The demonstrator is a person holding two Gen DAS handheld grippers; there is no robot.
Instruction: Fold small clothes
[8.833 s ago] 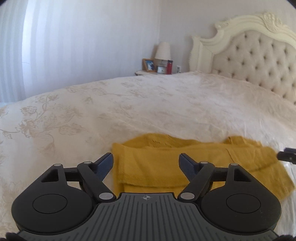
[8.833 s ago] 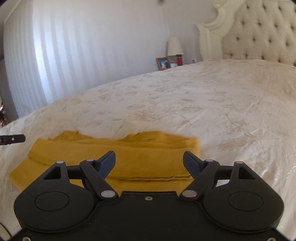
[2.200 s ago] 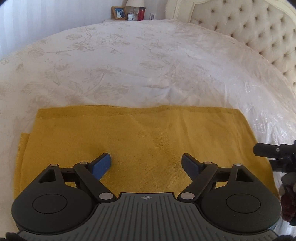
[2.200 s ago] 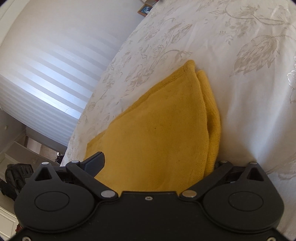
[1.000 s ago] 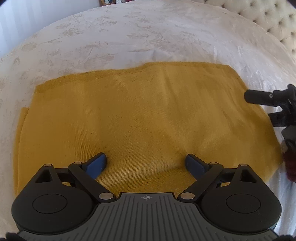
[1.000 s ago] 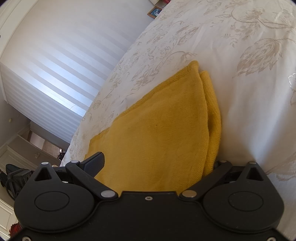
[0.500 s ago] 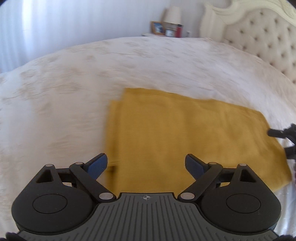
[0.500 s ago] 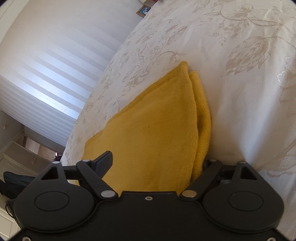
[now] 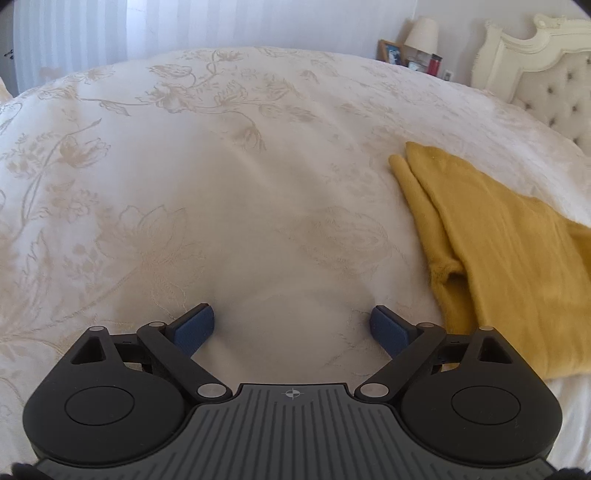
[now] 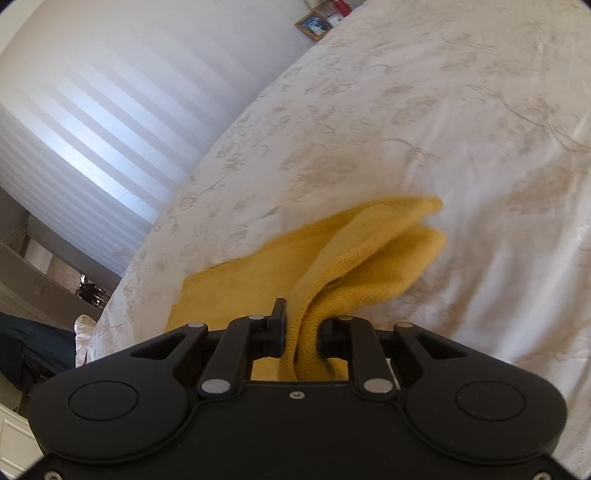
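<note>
Two tools work over a cream floral bedspread (image 9: 229, 206). One, the right tool (image 10: 300, 334), is closing its jaws on a bunched edge of the mustard-yellow knit garment (image 10: 343, 266), the cloth pinched between the pads and lifted off the bedspread. Left of that garment (image 9: 509, 258), the left tool (image 9: 291, 328) hangs spread wide over bare bedspread, holding nothing.

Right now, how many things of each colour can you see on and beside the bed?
Yellow: 1, the folded yellow knit garment
Cream: 2, the bedspread and the lamp shade
Red: 1, the red bottle
Wooden brown: 1, the picture frame
Total: 5
</note>
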